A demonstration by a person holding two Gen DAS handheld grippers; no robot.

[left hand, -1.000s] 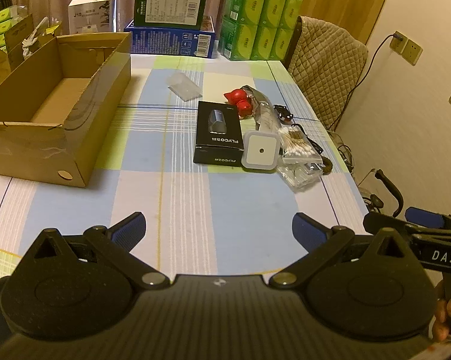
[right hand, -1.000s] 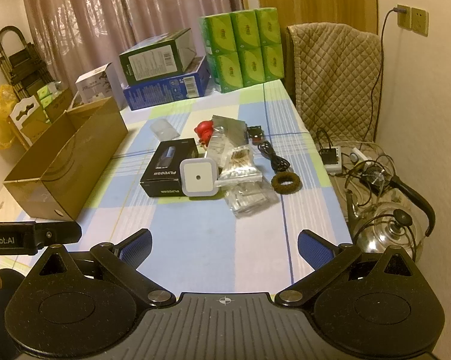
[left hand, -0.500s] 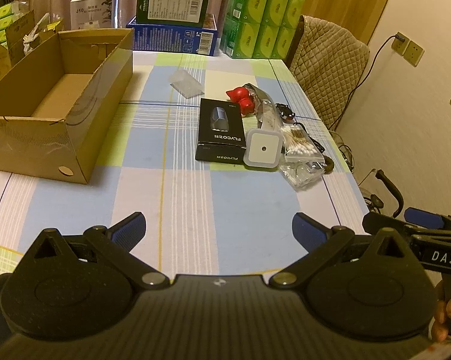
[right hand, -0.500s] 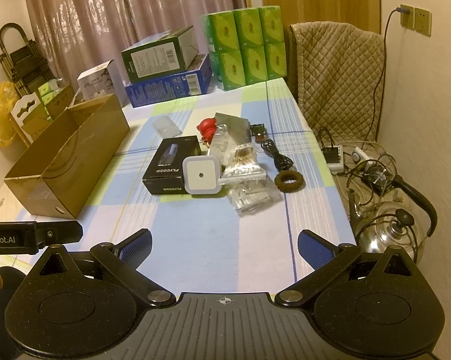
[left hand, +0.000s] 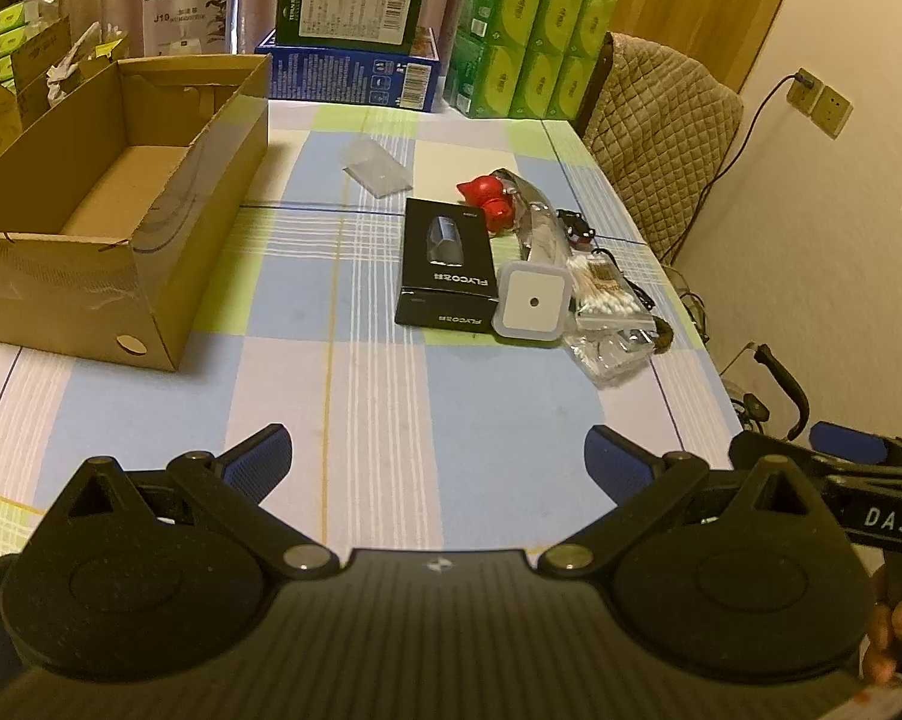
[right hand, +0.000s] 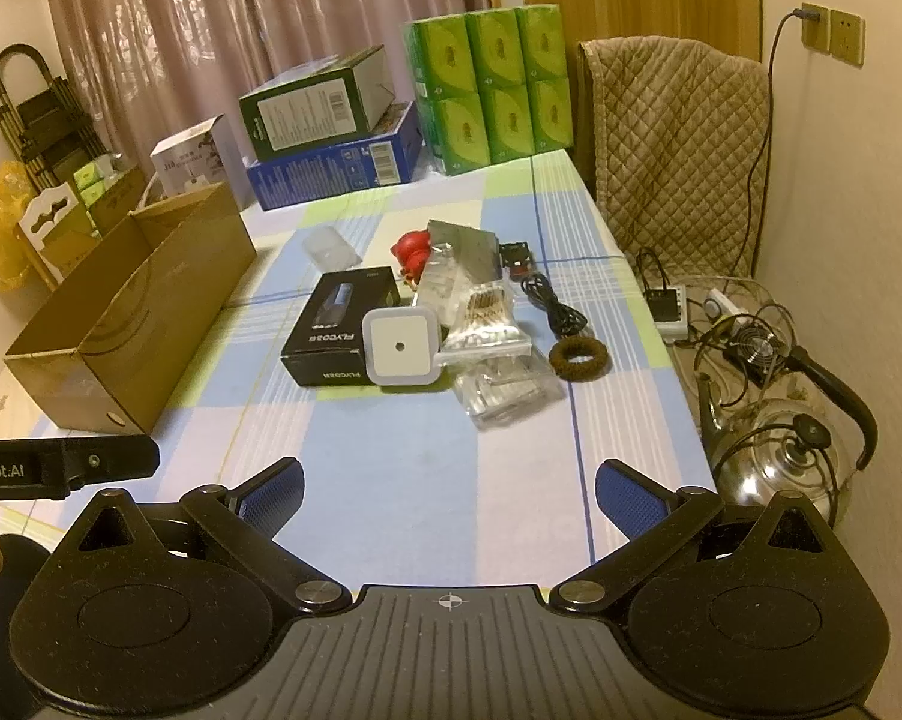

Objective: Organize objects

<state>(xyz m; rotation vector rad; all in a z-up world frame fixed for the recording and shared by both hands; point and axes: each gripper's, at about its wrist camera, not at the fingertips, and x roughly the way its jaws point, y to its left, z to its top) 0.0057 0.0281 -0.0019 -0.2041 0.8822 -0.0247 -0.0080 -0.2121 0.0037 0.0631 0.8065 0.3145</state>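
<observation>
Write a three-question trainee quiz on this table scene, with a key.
1. True or false: the cardboard box already holds items.
2. Which overlaps the black FLYCO box? A) white square device B) brown ring C) red toy
3. What state are the left gripper and right gripper in?

Key: 1. False, its visible floor is bare. 2. A. 3. Both open, fingers holding nothing.

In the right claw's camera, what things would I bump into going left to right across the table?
Cardboard box → black Flyco box → white square night light → bag of cotton swabs → brown hair tie.
</observation>
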